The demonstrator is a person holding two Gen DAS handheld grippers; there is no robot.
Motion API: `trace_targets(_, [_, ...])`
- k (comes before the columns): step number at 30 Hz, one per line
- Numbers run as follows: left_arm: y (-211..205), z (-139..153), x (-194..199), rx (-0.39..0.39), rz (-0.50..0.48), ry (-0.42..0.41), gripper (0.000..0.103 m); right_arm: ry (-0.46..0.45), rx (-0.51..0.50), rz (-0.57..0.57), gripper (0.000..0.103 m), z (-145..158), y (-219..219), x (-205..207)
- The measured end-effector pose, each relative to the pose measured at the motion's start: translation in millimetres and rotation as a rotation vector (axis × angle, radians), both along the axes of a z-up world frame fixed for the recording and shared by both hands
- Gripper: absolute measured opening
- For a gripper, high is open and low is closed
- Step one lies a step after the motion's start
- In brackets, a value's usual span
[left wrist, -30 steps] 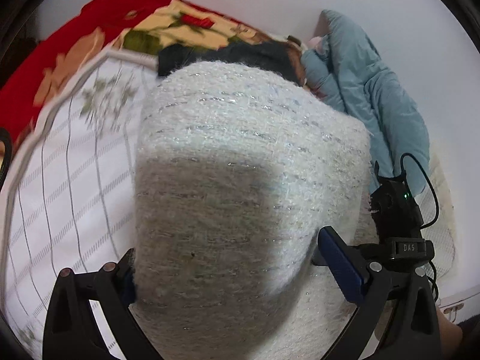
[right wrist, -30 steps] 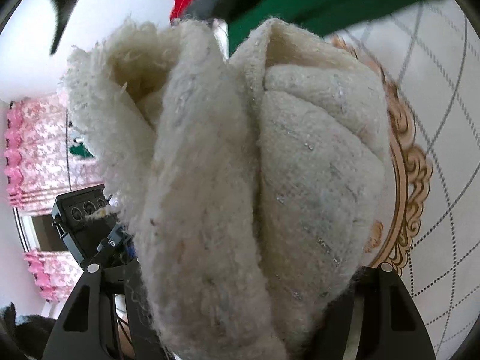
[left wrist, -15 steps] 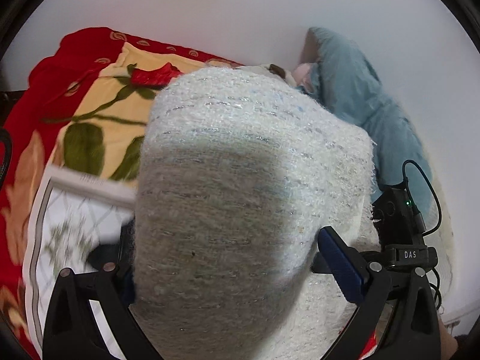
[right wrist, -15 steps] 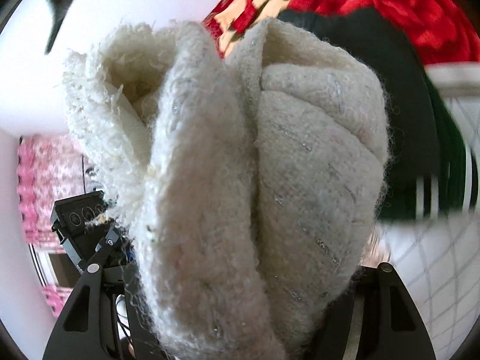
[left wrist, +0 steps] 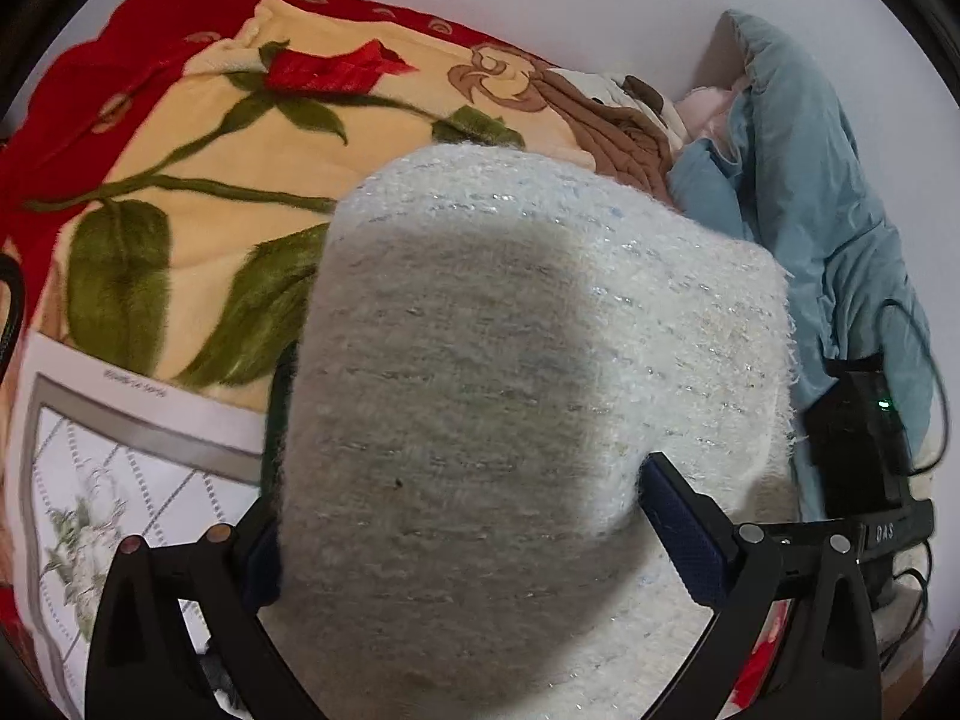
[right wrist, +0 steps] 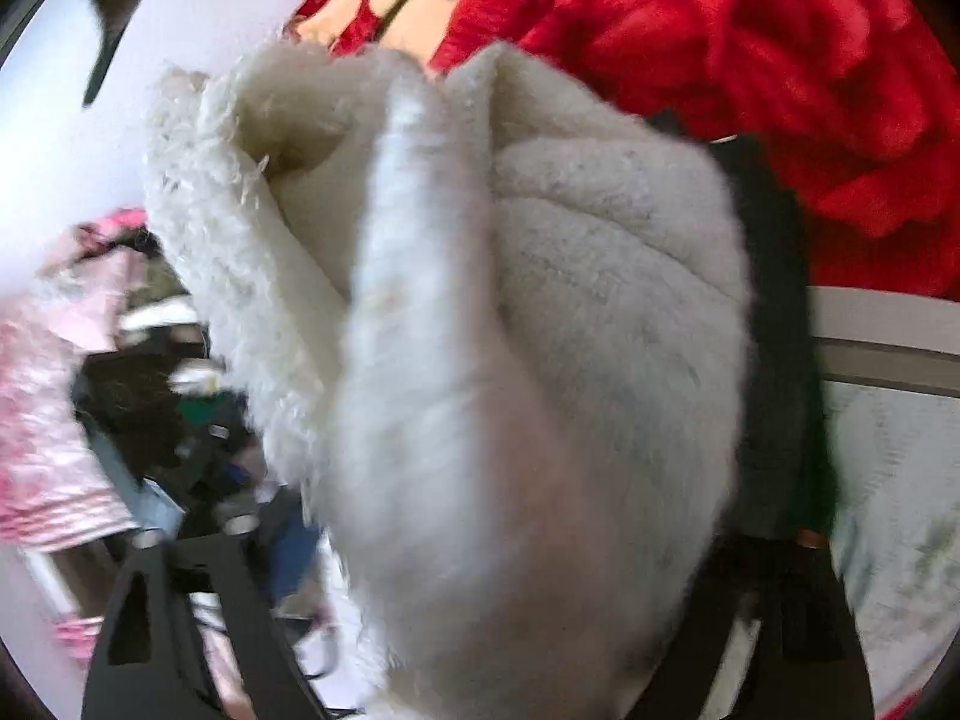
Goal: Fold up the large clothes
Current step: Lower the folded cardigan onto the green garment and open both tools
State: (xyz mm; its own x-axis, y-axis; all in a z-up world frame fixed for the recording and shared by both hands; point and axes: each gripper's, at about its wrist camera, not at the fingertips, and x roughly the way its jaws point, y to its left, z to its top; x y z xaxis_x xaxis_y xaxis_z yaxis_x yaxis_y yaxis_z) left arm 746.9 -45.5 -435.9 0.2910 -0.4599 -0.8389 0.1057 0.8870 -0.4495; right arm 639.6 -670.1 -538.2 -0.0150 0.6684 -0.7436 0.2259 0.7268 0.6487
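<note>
A thick, fuzzy cream-white knitted garment [left wrist: 528,372] fills the middle of the left wrist view, bunched and folded. My left gripper [left wrist: 474,546] is shut on it, with the blue-padded fingers [left wrist: 684,534] pressed into both sides. In the right wrist view the same white garment [right wrist: 510,330] hangs in several thick folds, and my right gripper [right wrist: 480,570] is shut on it; the view is blurred. The garment is held up off the bed by both grippers.
A red and yellow rose-print blanket [left wrist: 198,180] lies behind, on a white patterned bedsheet [left wrist: 120,480]. A brown garment [left wrist: 618,132] and a blue jacket [left wrist: 810,192] lie by the white wall. A dark garment [right wrist: 774,360] lies under the red blanket [right wrist: 810,78].
Both grippers have carried the white garment toward the head of the bed: the rose blanket now fills the background. The grip on the garment is unchanged.
</note>
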Motion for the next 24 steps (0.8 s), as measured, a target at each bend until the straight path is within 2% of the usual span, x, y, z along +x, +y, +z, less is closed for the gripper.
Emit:
trace_targets(1, [-2, 10, 5, 0.028, 0.006, -0.014, 0.103, -0.032, -0.092, -0.001, 0.100, 12, -3, -7])
trace_targets(3, [-4, 25, -13, 0.131, -0.002, -0.059, 0.103, -0.082, -0.217, -0.005, 0.103, 28, -5, -26])
trace_targets(6, [-6, 45, -31, 0.246, 0.010, -0.128, 0.103, -0.155, -0.400, -0.018, 0.103, 60, 16, -69])
trace_targets(8, [-7, 60, -51, 0.293, 0.026, -0.166, 0.103, -0.227, -0.591, -0.015, 0.103, 82, 21, -90])
trace_targets(10, [-7, 72, -73, 0.325, 0.041, -0.180, 0.103, -0.282, -0.706, -0.017, 0.103, 103, 46, -102])
trace_targets(12, [-9, 88, -100, 0.364, 0.058, -0.197, 0.103, -0.316, -0.781, -0.029, 0.103, 118, 82, -110])
trace_targets(13, [-9, 94, -108, 0.373, 0.063, -0.204, 0.103, -0.335, -0.828, -0.042, 0.103, 130, 87, -108])
trace_targets(15, [-9, 113, -135, 0.393, 0.074, -0.217, 0.103, -0.366, -0.876, -0.071, 0.103, 168, 86, -142])
trace_targets(19, [-7, 153, -176, 0.403, 0.083, -0.250, 0.103, -0.422, -0.959, -0.118, 0.103, 224, 113, -186])
trace_targets(24, [-2, 221, -240, 0.399, 0.087, -0.336, 0.103, -0.490, -1.024, -0.178, 0.103, 301, 126, -248])
